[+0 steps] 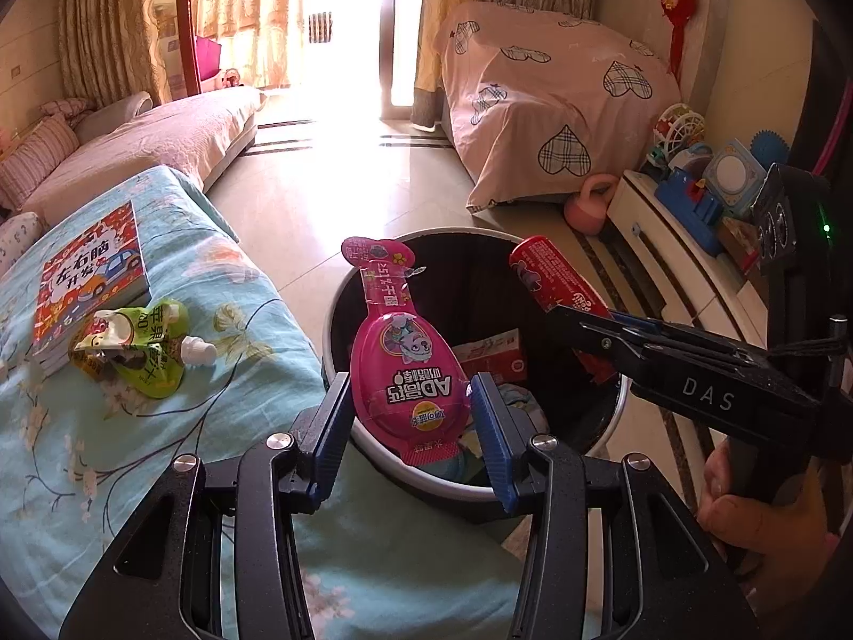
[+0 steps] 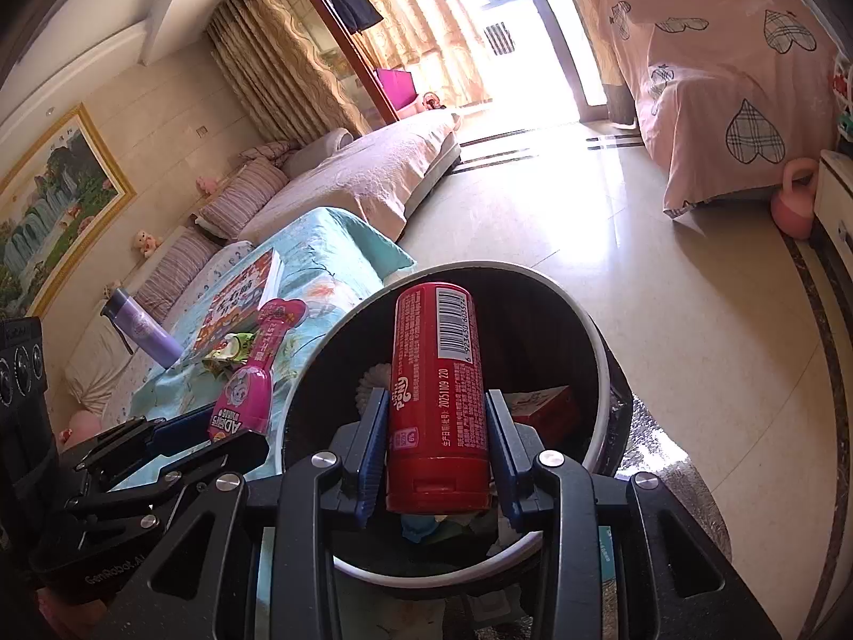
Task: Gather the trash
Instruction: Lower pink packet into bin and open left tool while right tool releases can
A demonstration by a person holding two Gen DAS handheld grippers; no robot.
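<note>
Red tube point(image 2: 437, 405) in right tongs point(image 2: 434, 450), over bin point(image 2: 597, 352)

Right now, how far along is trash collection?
Done: the bin already holds a red box and other scraps. In hand: the left tongs grip a pink egg-shaped package and the right tongs grip a red tube, both over the bin. Left: a crumpled green pouch lies on the blue bedspread beside a book.
</note>
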